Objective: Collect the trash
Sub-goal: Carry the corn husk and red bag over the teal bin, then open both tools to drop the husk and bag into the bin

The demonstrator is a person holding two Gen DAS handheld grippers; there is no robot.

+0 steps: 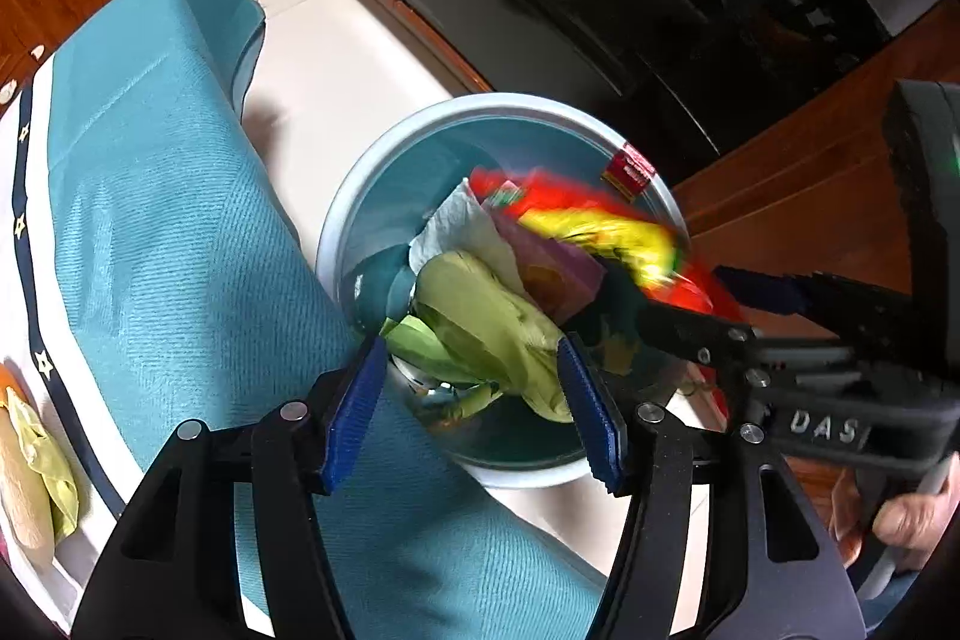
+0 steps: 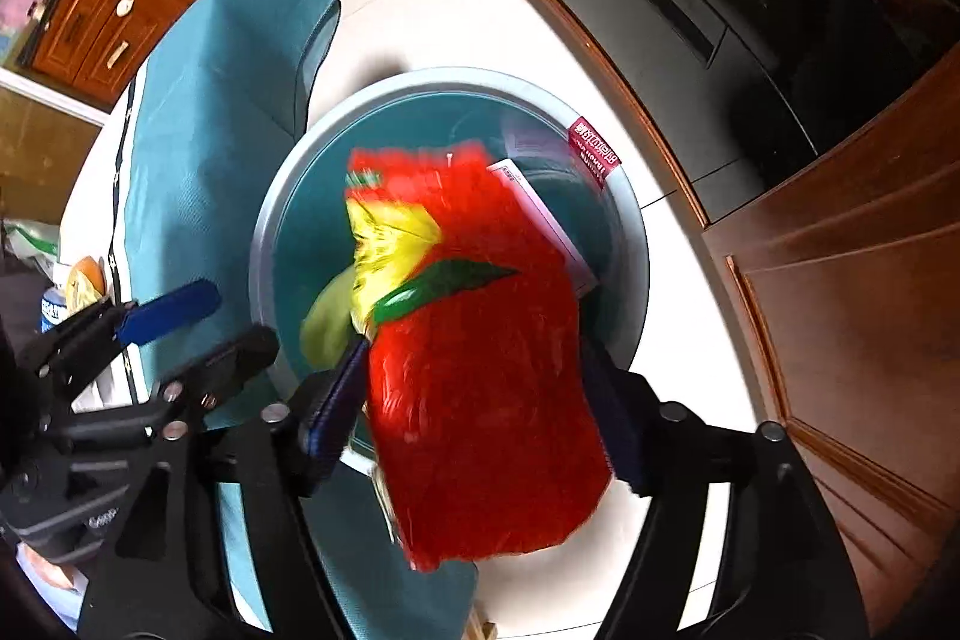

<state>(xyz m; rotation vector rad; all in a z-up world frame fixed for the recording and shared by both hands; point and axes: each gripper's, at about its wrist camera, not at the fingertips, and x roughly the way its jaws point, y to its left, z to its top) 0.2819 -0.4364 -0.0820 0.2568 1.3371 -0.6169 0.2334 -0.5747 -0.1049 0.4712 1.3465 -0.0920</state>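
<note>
The right gripper (image 2: 474,394) holds a red snack bag (image 2: 480,358) between its fingers, above the round waste bin (image 2: 264,244). The bag is motion-blurred — its print is illegible — and it hides most of the bin's interior. The left gripper (image 1: 474,400) is spread wide with nothing between its fingers; a pale green wrapper (image 1: 492,322) lies beyond them in the bin, atop white paper (image 1: 462,226). A teal cloth (image 1: 168,196) drapes over the table edge beside the bin. The bin's floor is hidden.
</note>
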